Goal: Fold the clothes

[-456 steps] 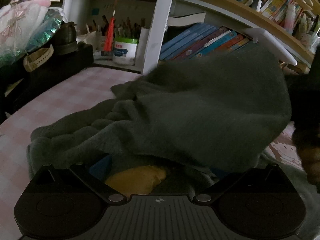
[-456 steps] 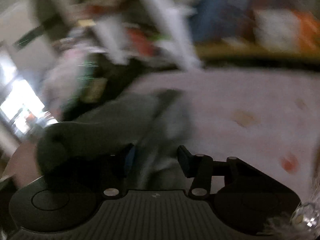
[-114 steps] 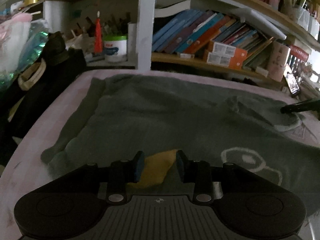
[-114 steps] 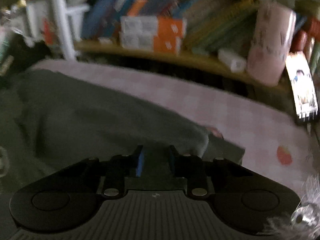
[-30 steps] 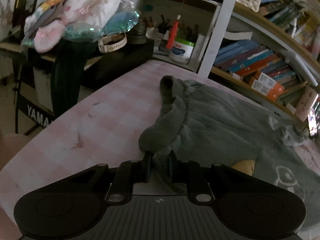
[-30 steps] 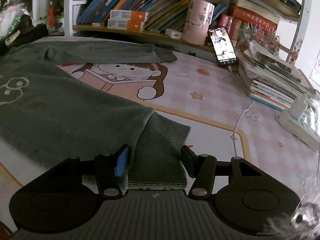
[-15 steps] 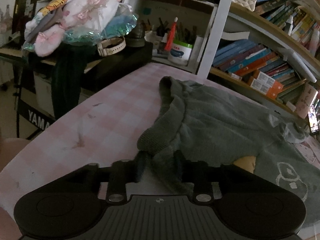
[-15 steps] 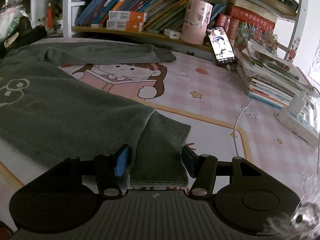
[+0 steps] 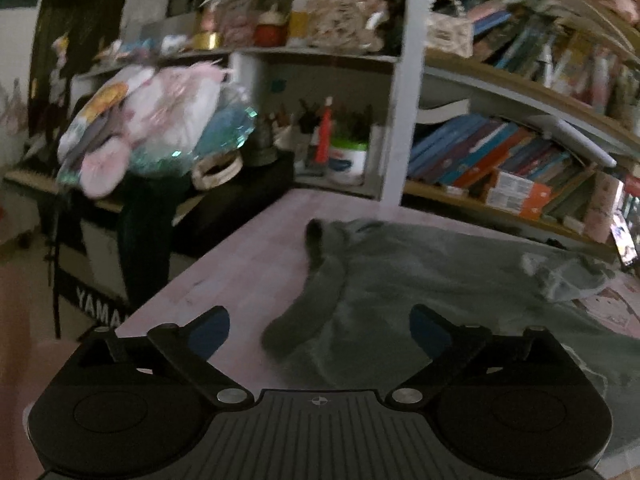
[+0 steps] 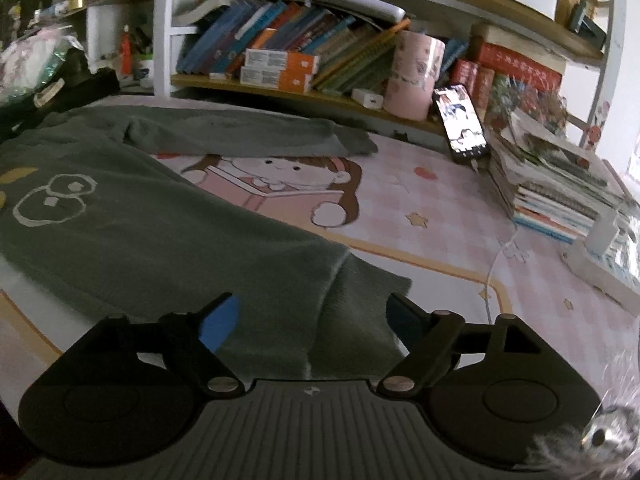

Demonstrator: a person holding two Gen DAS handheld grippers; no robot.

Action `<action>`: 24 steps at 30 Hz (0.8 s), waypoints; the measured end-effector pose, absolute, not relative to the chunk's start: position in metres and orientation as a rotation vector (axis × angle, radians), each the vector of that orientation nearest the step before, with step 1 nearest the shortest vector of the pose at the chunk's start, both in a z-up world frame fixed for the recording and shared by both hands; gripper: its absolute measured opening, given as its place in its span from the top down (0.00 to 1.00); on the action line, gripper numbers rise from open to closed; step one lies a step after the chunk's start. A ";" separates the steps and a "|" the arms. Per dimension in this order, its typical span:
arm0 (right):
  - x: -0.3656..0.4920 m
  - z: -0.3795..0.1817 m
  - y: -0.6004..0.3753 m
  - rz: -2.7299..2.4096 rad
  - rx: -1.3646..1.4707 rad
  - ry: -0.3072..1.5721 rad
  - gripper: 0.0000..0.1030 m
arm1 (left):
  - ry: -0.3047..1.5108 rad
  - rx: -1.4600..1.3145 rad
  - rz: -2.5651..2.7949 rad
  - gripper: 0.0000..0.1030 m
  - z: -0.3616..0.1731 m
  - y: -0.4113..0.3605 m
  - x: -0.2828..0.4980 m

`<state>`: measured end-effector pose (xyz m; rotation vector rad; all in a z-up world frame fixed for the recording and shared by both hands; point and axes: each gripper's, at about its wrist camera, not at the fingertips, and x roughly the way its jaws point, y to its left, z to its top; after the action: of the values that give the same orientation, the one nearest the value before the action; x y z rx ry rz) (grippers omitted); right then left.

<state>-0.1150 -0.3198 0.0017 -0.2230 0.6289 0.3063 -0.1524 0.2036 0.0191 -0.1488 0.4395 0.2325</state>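
A dark green sweater (image 10: 132, 232) with a white outline print lies spread flat on the pink cartoon mat (image 10: 420, 216). In the left wrist view the sweater (image 9: 440, 280) has one sleeve (image 9: 316, 300) running toward me. My left gripper (image 9: 320, 330) is open, raised just above that sleeve's cuff, holding nothing. My right gripper (image 10: 312, 316) is open, its jaws on either side of the ribbed hem (image 10: 356, 320), not gripping it. The other sleeve (image 10: 248, 132) lies along the far side.
Bookshelves (image 10: 304, 52) line the far edge. A phone (image 10: 460, 122) leans by a pink cup (image 10: 416, 80). A stack of books (image 10: 560, 196) and a white cable (image 10: 496, 256) sit at the right. A dark keyboard stand with plush toys (image 9: 152, 128) is left of the table.
My left gripper has let go of the sleeve cuff, opened wide and lifted back. My right gripper has opened a little wider around the hem.
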 end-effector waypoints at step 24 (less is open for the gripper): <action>-0.091 -0.003 -0.276 0.460 -0.253 0.632 0.15 | 0.536 0.065 0.053 0.00 -0.002 0.128 -0.114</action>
<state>-0.0909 -0.2758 -0.0035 -0.2534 0.6317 0.4600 -0.1141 0.1282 -0.0019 0.0647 0.5358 0.0534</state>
